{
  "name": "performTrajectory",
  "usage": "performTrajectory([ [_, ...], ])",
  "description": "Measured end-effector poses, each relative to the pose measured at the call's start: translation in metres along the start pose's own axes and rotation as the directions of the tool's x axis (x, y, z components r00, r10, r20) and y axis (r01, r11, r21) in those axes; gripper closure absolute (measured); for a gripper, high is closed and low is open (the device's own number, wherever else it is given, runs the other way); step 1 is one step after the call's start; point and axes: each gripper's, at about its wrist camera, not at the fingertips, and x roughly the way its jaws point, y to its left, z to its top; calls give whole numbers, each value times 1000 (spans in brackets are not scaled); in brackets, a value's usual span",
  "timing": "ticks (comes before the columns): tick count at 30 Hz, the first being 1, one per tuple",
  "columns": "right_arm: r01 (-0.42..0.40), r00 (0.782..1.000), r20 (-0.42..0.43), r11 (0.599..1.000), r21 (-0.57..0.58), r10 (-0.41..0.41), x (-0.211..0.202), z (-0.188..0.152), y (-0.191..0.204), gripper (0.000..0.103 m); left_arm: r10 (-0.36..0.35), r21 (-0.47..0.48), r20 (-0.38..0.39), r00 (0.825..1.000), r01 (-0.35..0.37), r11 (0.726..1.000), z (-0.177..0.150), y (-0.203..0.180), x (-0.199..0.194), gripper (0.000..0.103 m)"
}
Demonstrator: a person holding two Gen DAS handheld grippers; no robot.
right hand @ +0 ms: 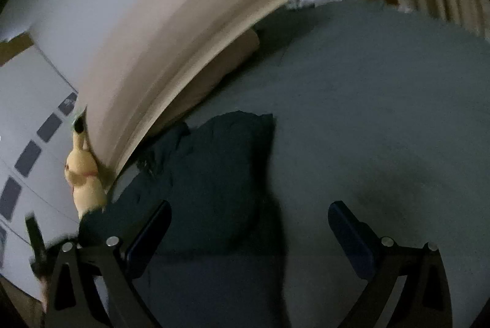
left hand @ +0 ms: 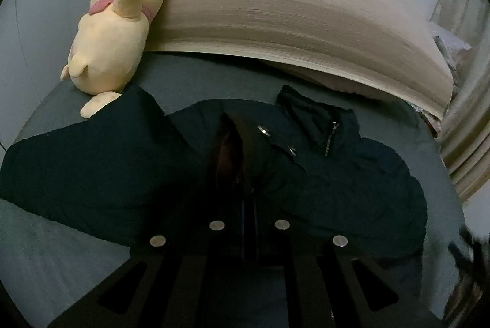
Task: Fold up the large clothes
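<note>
Left wrist view: our left gripper (left hand: pixel 248 233) pinches the jacket (left hand: pixel 321 175) on the bed (left hand: pixel 46 251).
Right gripper (right hand: pixel 249 236): spread wide, empty.
Handling: we judge it soft, bulky; grip hems.

Left gripper (left hand: pixel 249 217) fingers pressed together, pinching dark fabric, right gripper (right hand: pixel 249 233) fingers spread wide, holding nothing

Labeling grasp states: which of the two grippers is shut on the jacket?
The left gripper: its fingers are together, pinching the dark jacket. The right gripper has its fingers spread wide, holding nothing, above the jacket's edge and the bed.
</note>
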Motion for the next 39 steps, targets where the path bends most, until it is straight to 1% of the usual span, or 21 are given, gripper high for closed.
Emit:
performTrajectory([
  [2, -26, 997, -69, 996, 81, 32, 33, 26, -11, 0, 0, -9, 2, 1000, 0, 1000, -3, 7, -4, 99],
  [5, -80, 987, -124, 977, 199, 106, 71, 47, -27, 0, 5, -24, -14, 1000, -6, 1000, -14, 20, 1, 99],
  [7, -98, 981, -144, 971, 219, 132, 90, 54, -27, 0, 17, -27, -39, 999, -18, 999, -22, 28, 14, 99],
  [9, -97, 973, -190, 977, 190, 134, 107, 57, -22, 3, 24, -36, -58, 998, -26, 999, -28, 35, 25, 99],
  [11, -45, 969, -236, 991, 125, 74, 127, 60, -15, 16, 24, -51, -74, 997, -28, 998, -32, 42, 36, 99],
  [12, -32, 964, -261, 994, 100, 58, 138, 61, -13, 38, 26, -52, -79, 997, -30, 998, -33, 44, 40, 99],
  [13, -19, 958, -284, 997, 78, 41, 144, 61, -11, 72, 25, -50, -80, 996, -29, 998, -34, 45, 43, 99],
  [14, -20, 951, -308, 998, 60, 38, 148, 61, -7, 76, 24, -45, -77, 997, -28, 999, -34, 44, 43, 99],
  [16, -5, 965, -263, 998, -61, -11, 137, 63, 17, 88, 38, -20, -48, 998, -39, 999, -34, 42, 40, 99],
  [18, -4, 979, -201, 989, -146, -26, 119, 61, 34, 89, 50, -8, -29, 998, -50, 999, -37, 45, 40, 98],
  [19, 27, 980, -191, 984, -179, -62, 120, 58, 34, 89, 52, -7, -41, 998, -53, 999, -40, 47, 45, 98],
  [20, 62, 972, -212, 979, -195, -104, 129, 54, 30, 89, 54, -7, -62, 997, -54, 998, -45, 48, 52, 98],
  [22, 100, 961, -234, 976, -194, -145, 145, 43, 25, 89, 80, 33, -56, 995, -78, 996, -53, 42, 59, 97],
  [24, 107, 965, -219, 978, -178, -145, 150, 35, 20, 89, 115, 77, -40, 993, -111, 991, -57, 34, 60, 97],
  [29, 117, 962, -223, 976, -182, -157, 157, 33, 26, 89, 124, 96, -44, 991, -119, 988, -58, 31, 63, 97],
  [32, 122, 963, -218, 975, -184, -162, 153, 41, 23, 81, 156, 133, -47, 987, -149, 980, -59, 28, 63, 97],
  [33, 129, 962, -218, 976, -178, -167, 151, 43, 24, 70, 169, 152, -49, 984, -160, 975, -58, 26, 64, 97],
  [34, 164, 960, -198, 970, -181, -199, 143, 44, 29, 50, 179, 172, -49, 983, -168, 971, -58, 23, 64, 97],
  [35, 191, 961, -167, 964, -183, -222, 136, 44, 32, 43, 187, 195, -50, 981, -174, 965, -58, 21, 64, 96],
  [37, 194, 976, -60, 961, -197, -209, 99, 47, 45, 42, 190, 209, -51, 980, -176, 962, -61, 18, 64, 96],
  [39, 152, 988, -4, 967, -206, -156, 70, 45, 57, 40, 194, 209, -51, 980, -179, 961, -61, 19, 65, 96],
])
